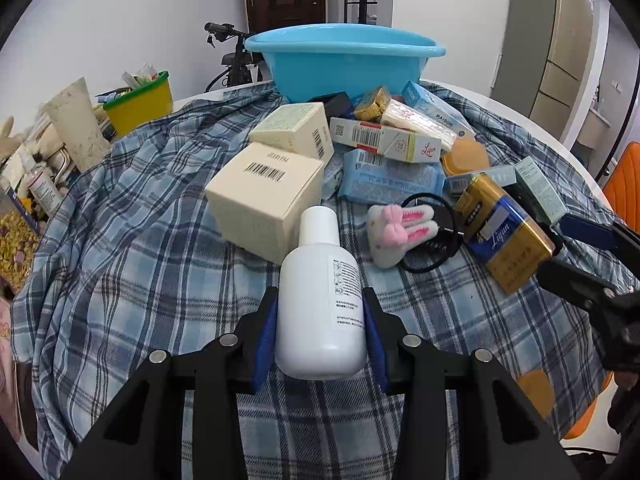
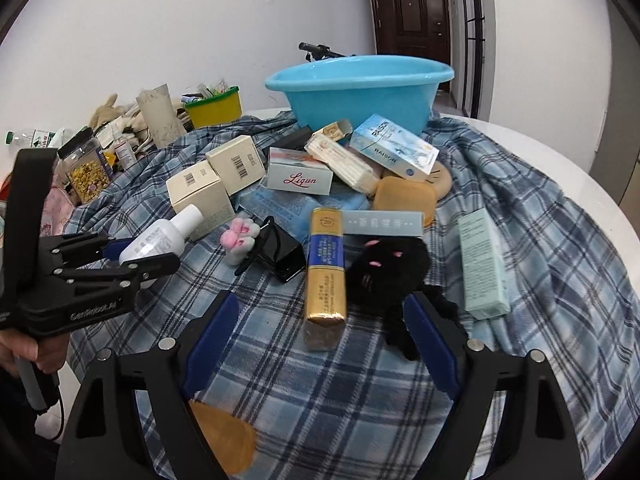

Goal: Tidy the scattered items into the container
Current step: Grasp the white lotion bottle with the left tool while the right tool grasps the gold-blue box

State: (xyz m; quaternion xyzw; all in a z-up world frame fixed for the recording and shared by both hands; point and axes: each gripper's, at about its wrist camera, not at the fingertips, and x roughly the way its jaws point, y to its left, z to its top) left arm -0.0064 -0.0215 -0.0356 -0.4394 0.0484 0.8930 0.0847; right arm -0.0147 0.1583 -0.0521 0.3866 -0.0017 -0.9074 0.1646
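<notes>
White bottle (image 1: 320, 292): lying on the plaid cloth (image 1: 140, 272), cap aimed at 12 o'clock toward the pile, body clamped between the 2 blue pads (image 1: 264, 340).
Left gripper (image 1: 320, 320): clenched on the white bottle, pads pressing both flanks; from the right-hand camera it comes in from 9 o'clock, a hand (image 2: 36, 350) wrapped round its handle.
Right gripper (image 2: 320, 344): jaws spread wide, pressing on nothing, straddling the near end of the gold and blue carton (image 2: 325, 276) and the trailing bits of the black plush toy (image 2: 384, 272).
Gold and blue carton: flat on the cloth, long axis running 12 to 6, the black plush touching it at 3 o'clock.
Blue basin (image 1: 344, 62): upright at 12 o'clock, at the far edge of the heap, well apart from both grippers.
Cream boxes (image 1: 264, 196): 2 of them, just beyond the bottle's cap at 11 o'clock, barcodes up.
Bunny hair tie (image 1: 400, 232): pink-and-white plush on a black loop, at 2 o'clock from the bottle.
Heap under the basin: Liqun packs, a pale blue RAISON box (image 1: 436, 110), a blue tissue pack (image 1: 392, 176), an orange puff (image 1: 466, 156), all overlapping.
Mint box (image 2: 482, 264): alone at 3 o'clock of the black plush.
Yellow tub (image 1: 140, 102): at 10 o'clock, off the cloth, stuffed with odds and ends.
</notes>
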